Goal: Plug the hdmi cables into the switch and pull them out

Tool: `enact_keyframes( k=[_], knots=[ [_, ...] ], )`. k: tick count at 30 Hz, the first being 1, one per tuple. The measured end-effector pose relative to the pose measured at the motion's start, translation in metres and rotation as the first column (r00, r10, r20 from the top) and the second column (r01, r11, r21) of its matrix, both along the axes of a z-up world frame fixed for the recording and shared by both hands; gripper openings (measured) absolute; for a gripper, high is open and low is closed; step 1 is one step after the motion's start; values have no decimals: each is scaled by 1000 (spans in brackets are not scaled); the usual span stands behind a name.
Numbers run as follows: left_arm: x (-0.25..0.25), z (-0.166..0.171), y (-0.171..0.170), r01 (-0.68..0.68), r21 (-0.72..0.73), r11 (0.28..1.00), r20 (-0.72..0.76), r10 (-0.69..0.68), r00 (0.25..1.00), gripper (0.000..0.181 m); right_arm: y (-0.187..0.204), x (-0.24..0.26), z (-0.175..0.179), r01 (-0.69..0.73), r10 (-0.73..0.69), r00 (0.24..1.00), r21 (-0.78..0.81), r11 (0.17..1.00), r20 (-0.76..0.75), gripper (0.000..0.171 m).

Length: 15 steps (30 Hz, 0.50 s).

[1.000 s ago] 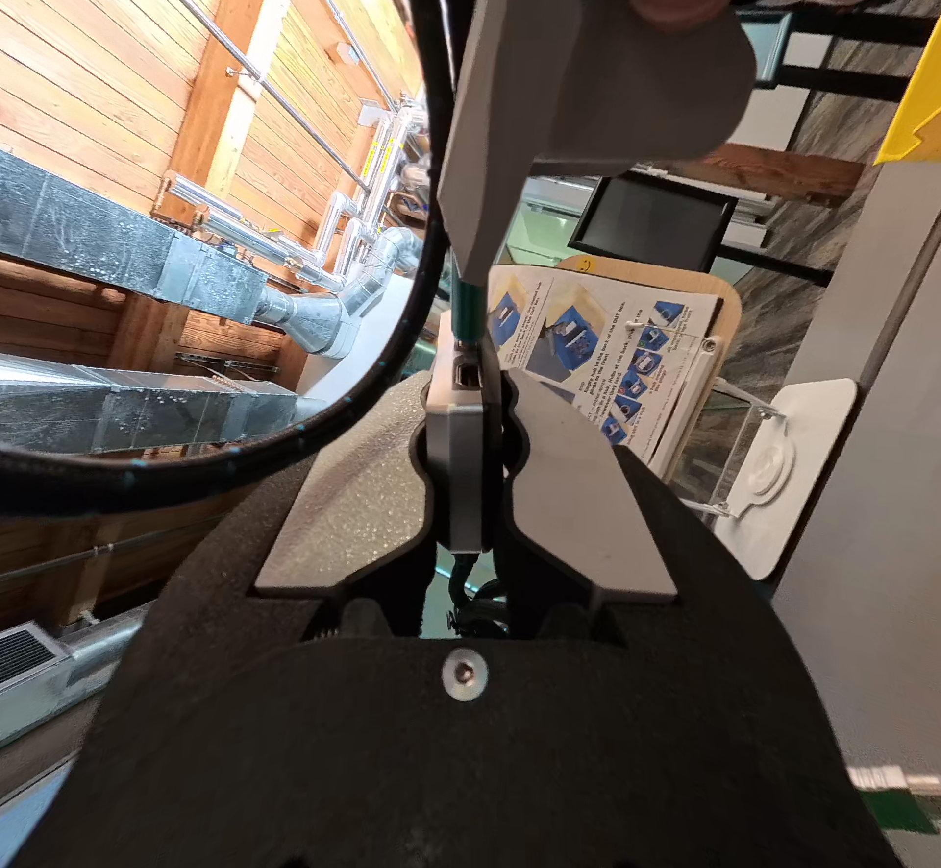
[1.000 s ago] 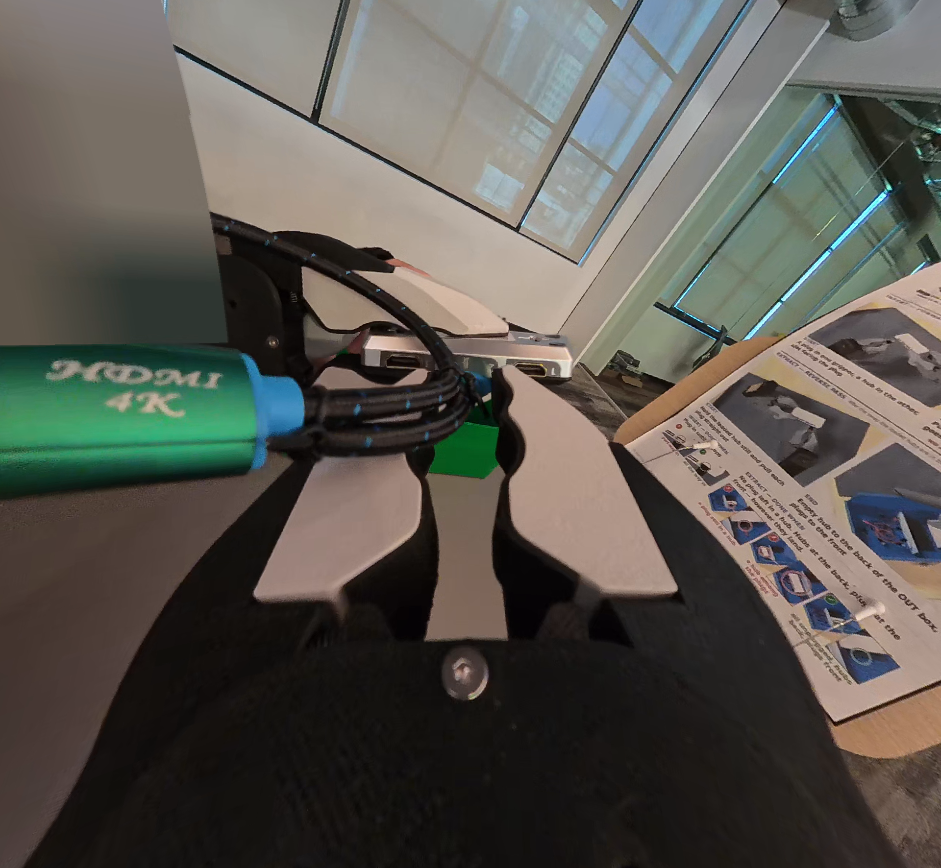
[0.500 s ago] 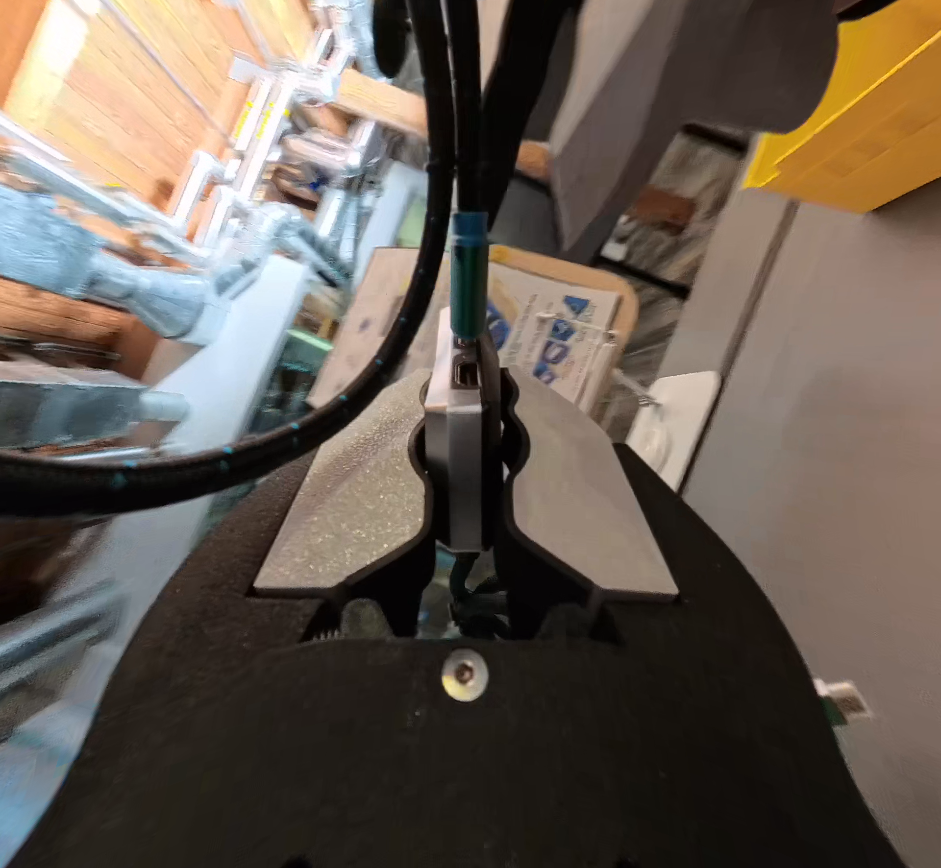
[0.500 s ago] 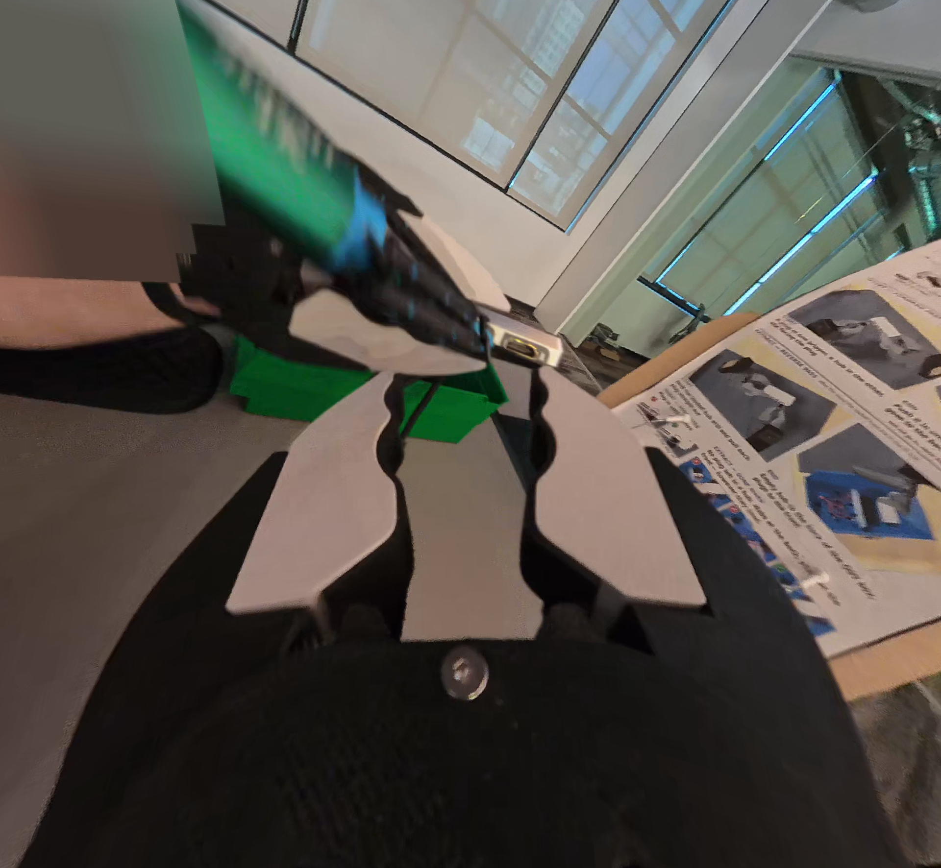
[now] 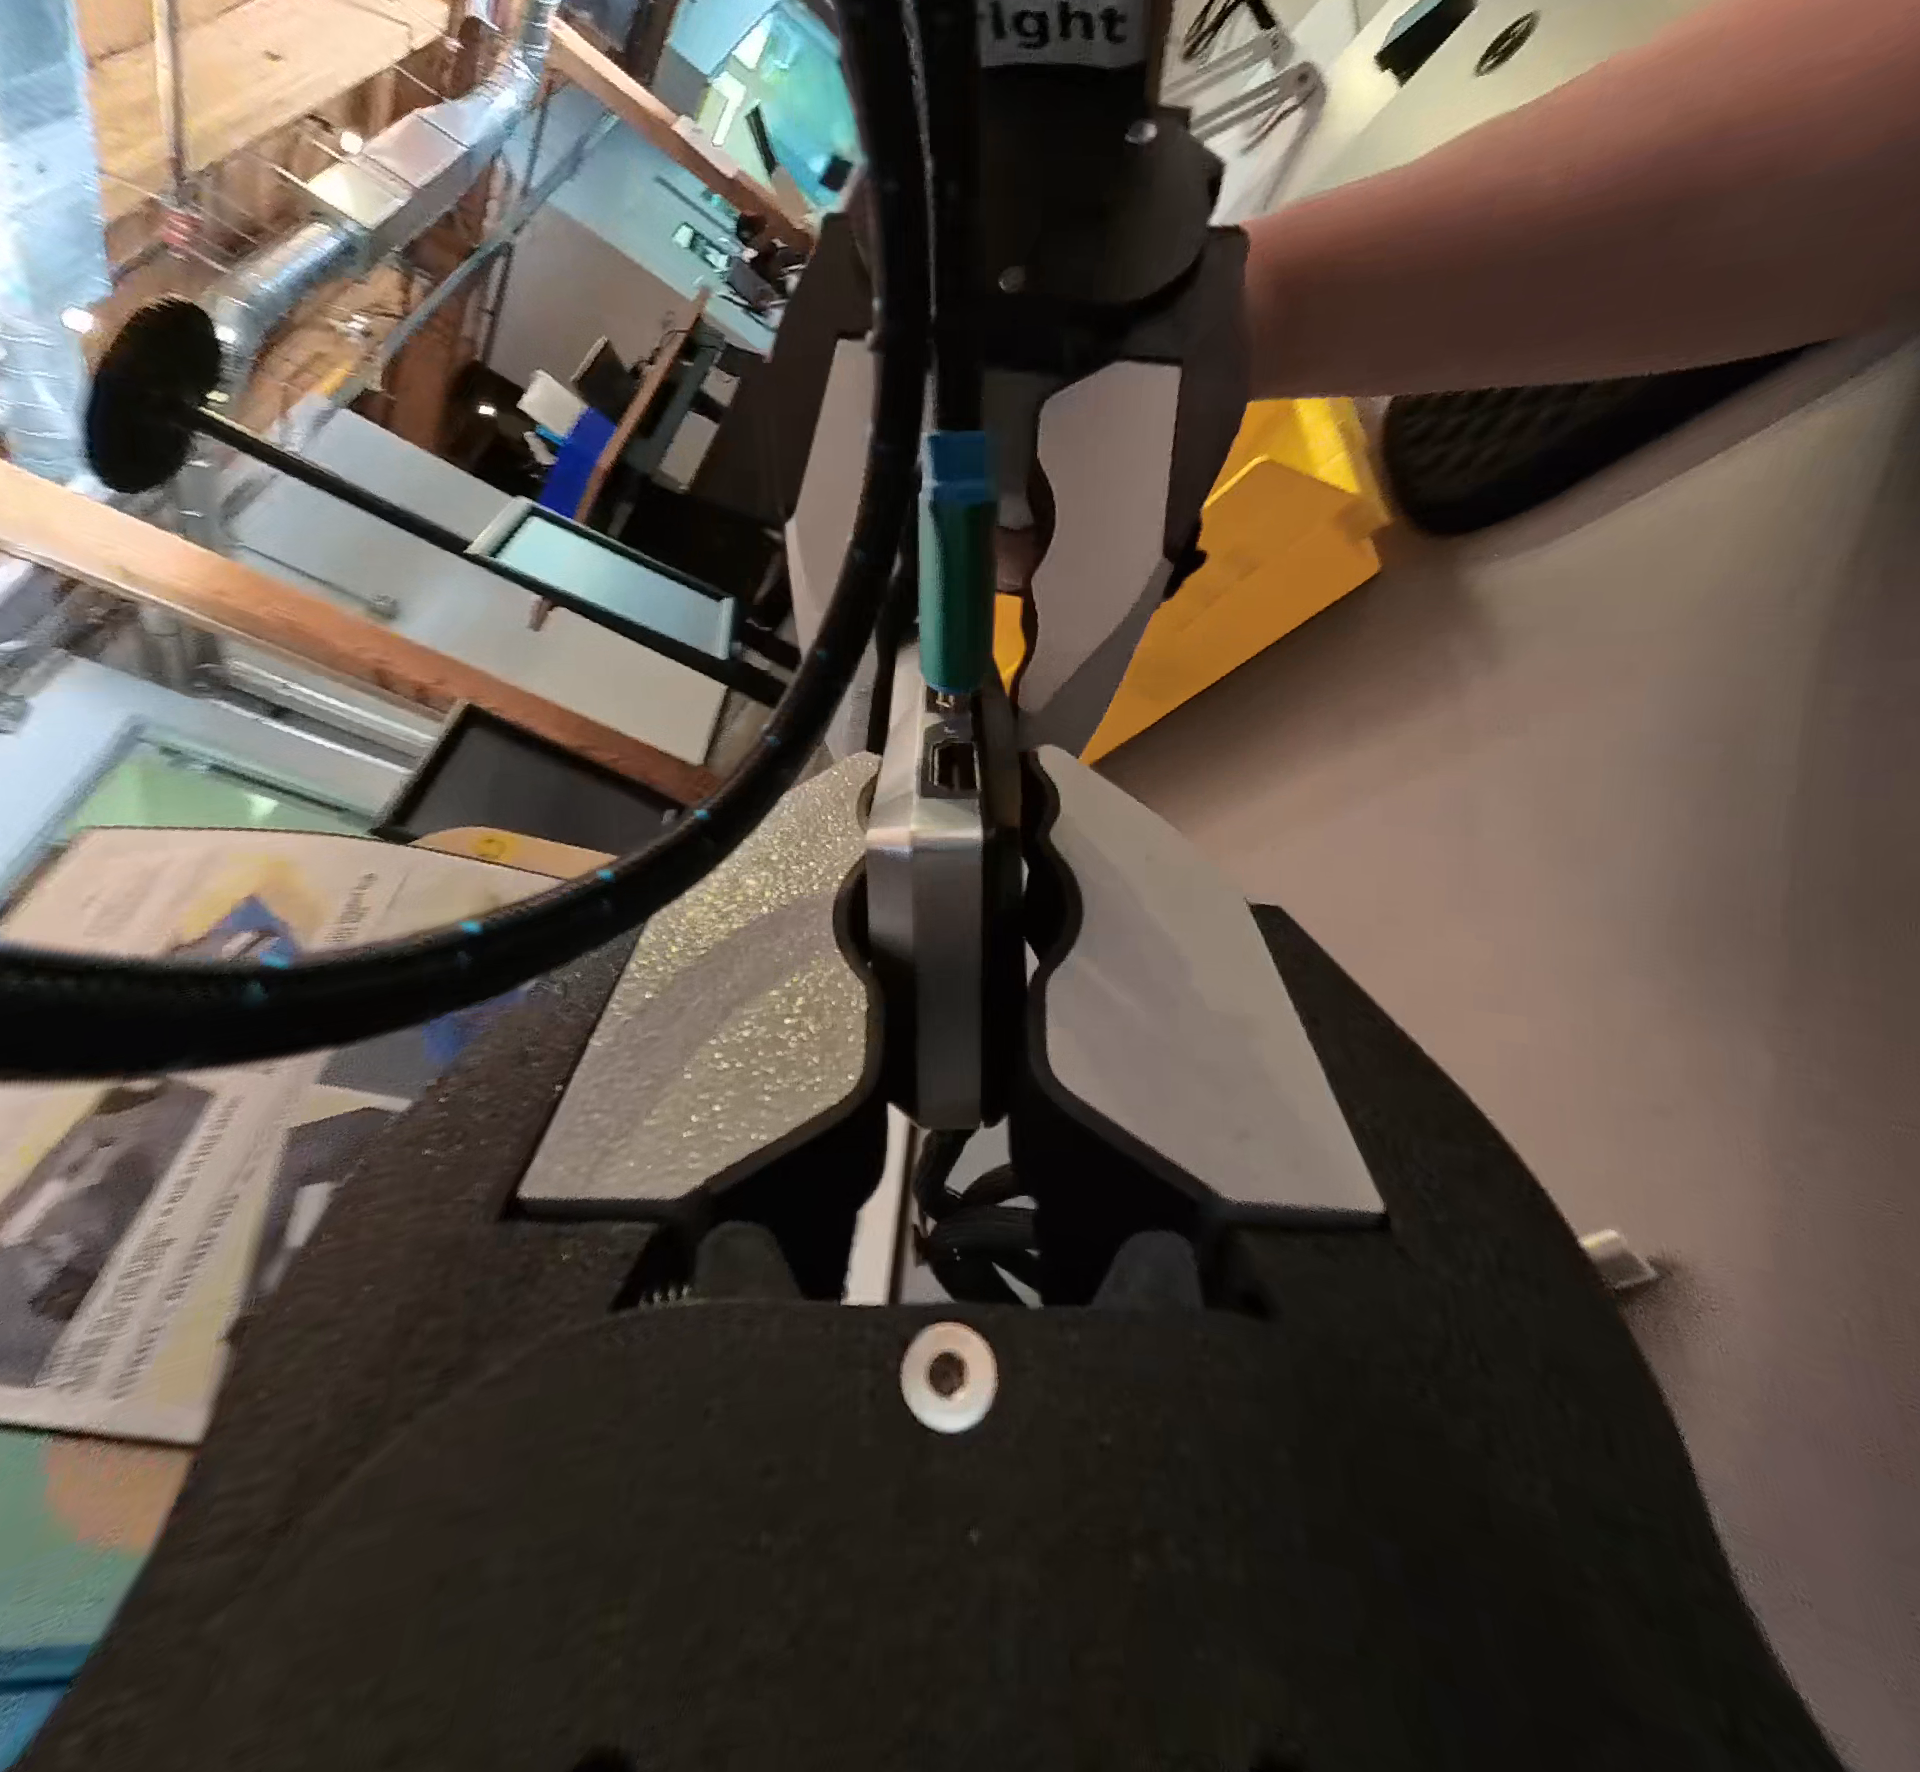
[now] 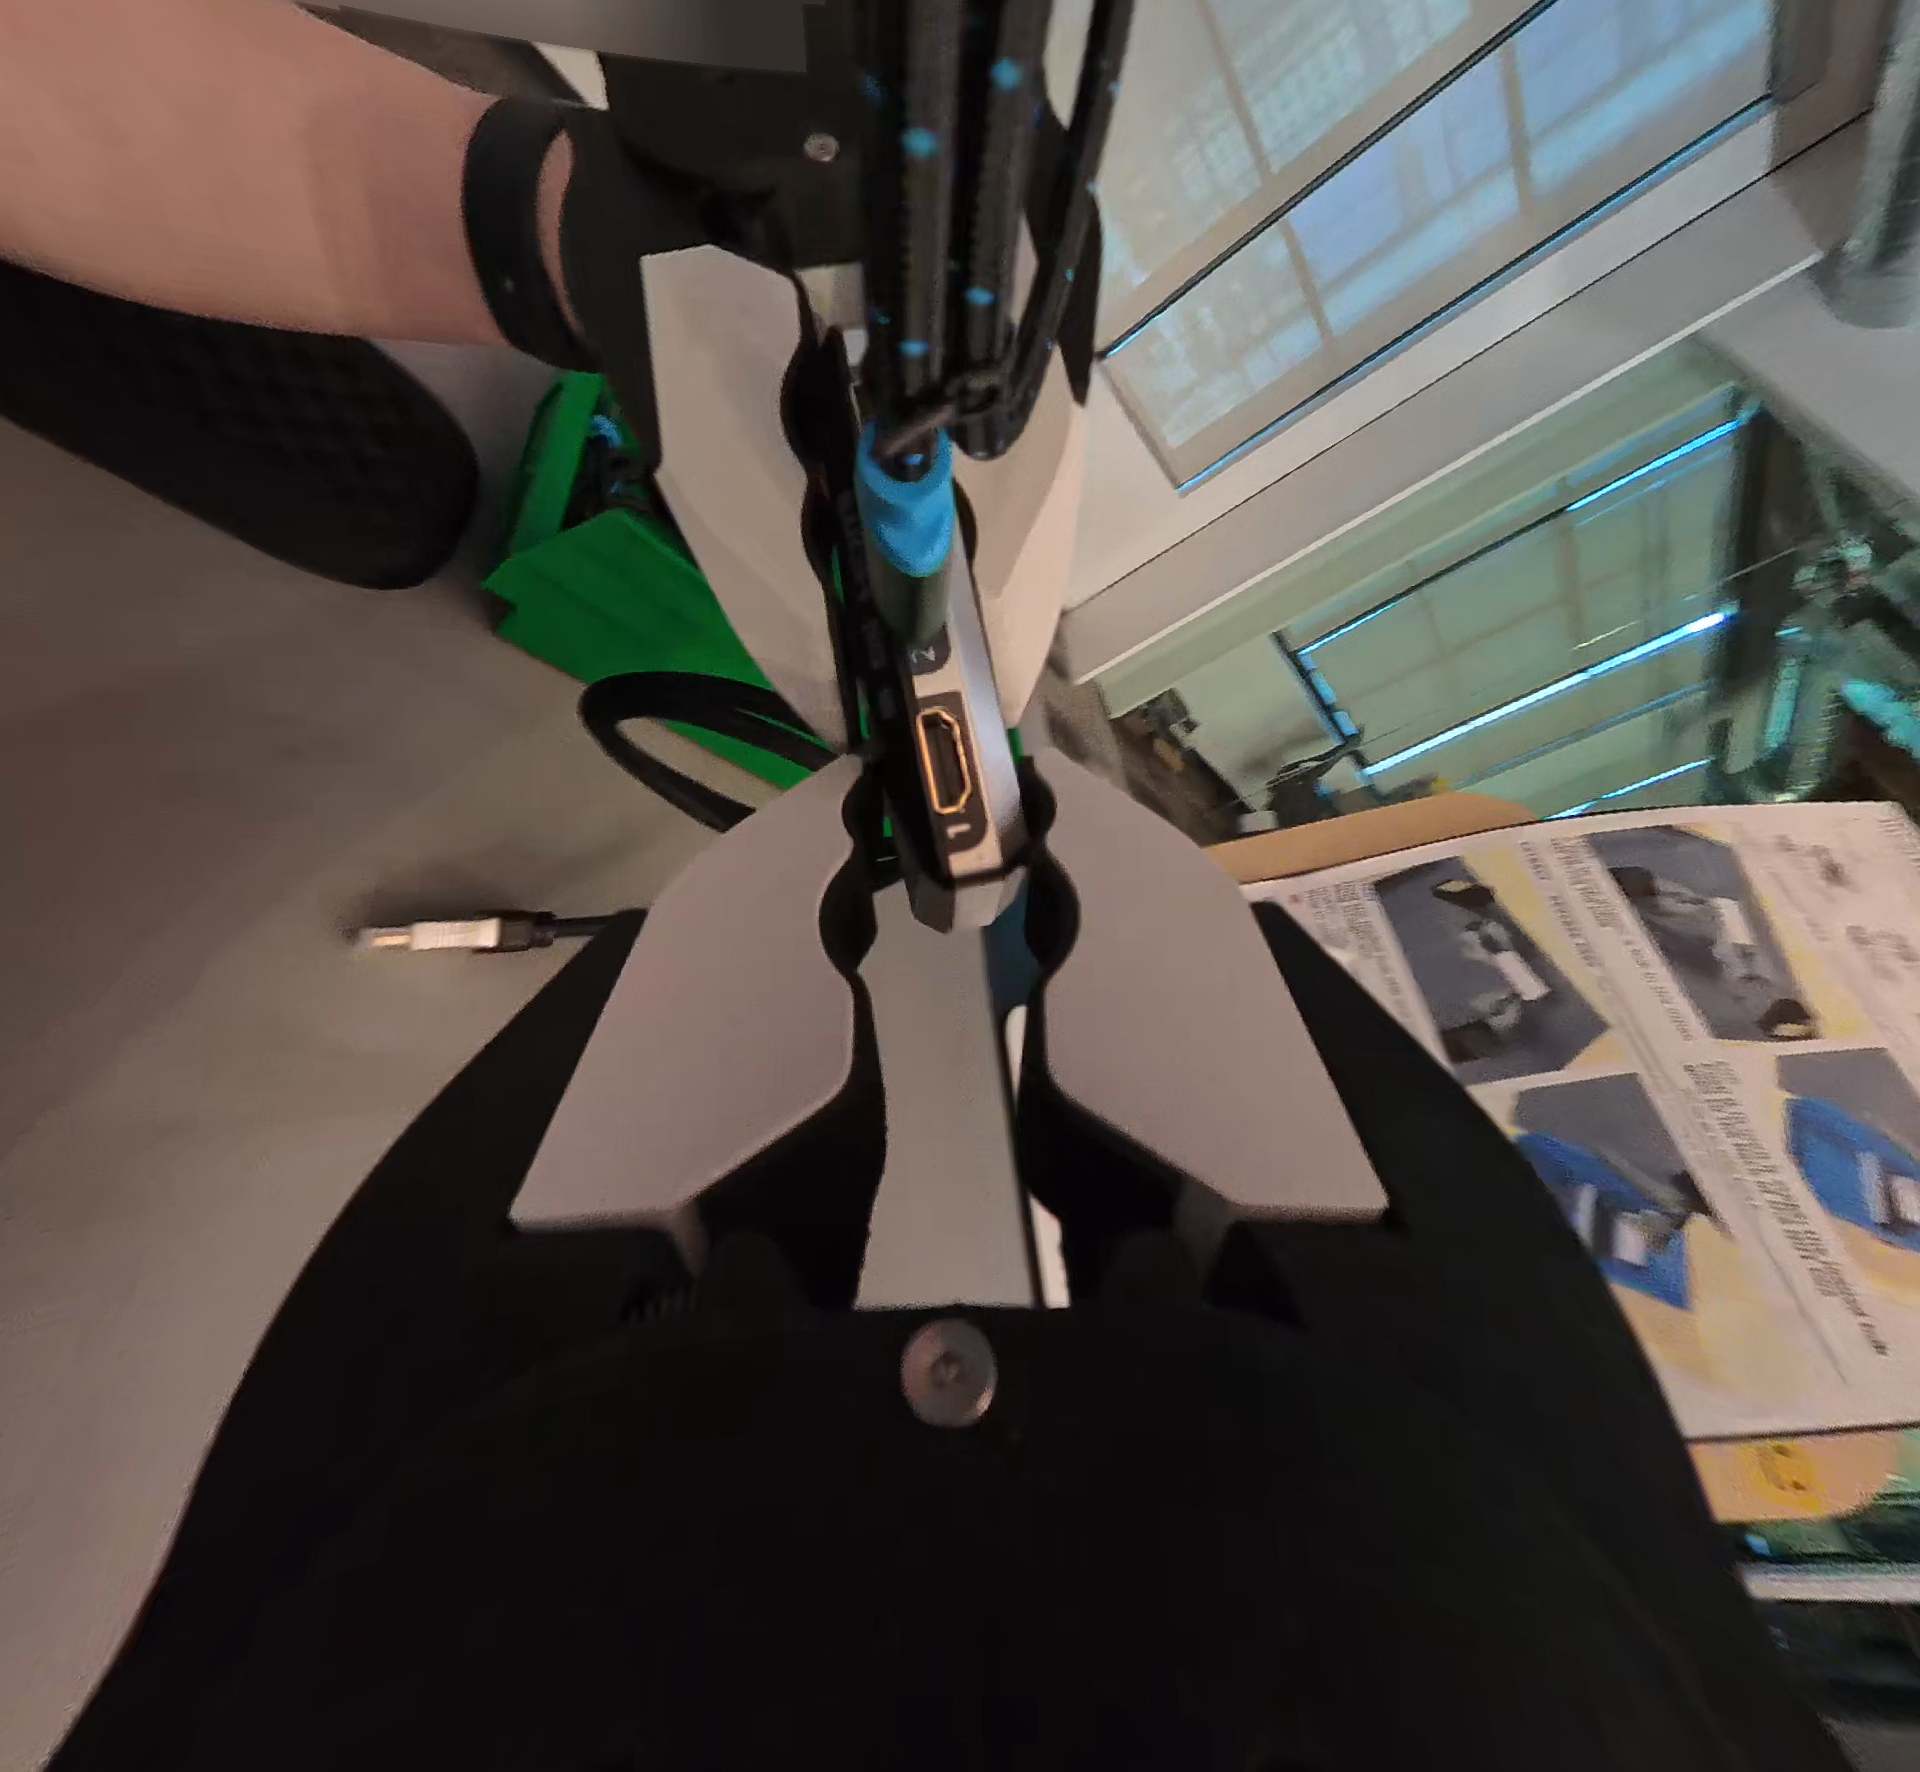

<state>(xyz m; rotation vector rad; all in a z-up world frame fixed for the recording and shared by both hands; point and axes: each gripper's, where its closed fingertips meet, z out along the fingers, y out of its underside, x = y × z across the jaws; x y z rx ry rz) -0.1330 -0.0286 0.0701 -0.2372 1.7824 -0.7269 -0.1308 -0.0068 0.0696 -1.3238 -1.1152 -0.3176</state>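
My left gripper [image 5: 951, 777] is shut on the silver HDMI switch [image 5: 925, 943] and holds it edge-on above the grey table. A green HDMI plug [image 5: 956, 579] with a blue collar sits in the switch's farther port. The nearer port [image 5: 951, 766] is empty. Its black braided cable [image 5: 520, 953] loops off to the left. In the right wrist view my right gripper [image 6: 951, 787] has its tips pressed on both sides of the switch's near end [image 6: 961, 849], beside the empty port. The plug [image 6: 904, 527] and cables [image 6: 925, 164] rise beyond it, between the left gripper's fingers [image 6: 717, 475].
A green bin [image 6: 582, 579] and a yellow bin [image 5: 1268, 559] stand on the table. A loose silver connector [image 6: 447, 936] lies on it. A printed instruction sheet [image 6: 1558, 1047] lies on a wooden board. The person's forearms [image 5: 1507, 268] cross behind the grippers. My two grippers' fingertips are within a few centimetres of each other.
My right gripper let go of the plugged-in plug, opened, swung round and closed on the switch's end. The left gripper kept hold of the switch while both hands turned.
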Motion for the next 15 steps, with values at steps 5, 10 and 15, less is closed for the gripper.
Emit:
enact_keyframes(
  k=[5,10,15],
  knots=[
    [9,-3,22,-79,-114,990,-47,74,996,37,6,8,-11,40,-45,998,-123,992,-38,21],
    [5,16,58,-195,-202,960,4,200,980,50,9,43,0,145,-160,978,-118,982,-131,20],
    [-15,38,83,-265,-235,935,36,281,959,47,-13,91,41,326,-321,923,-13,945,-215,20]
  ],
)
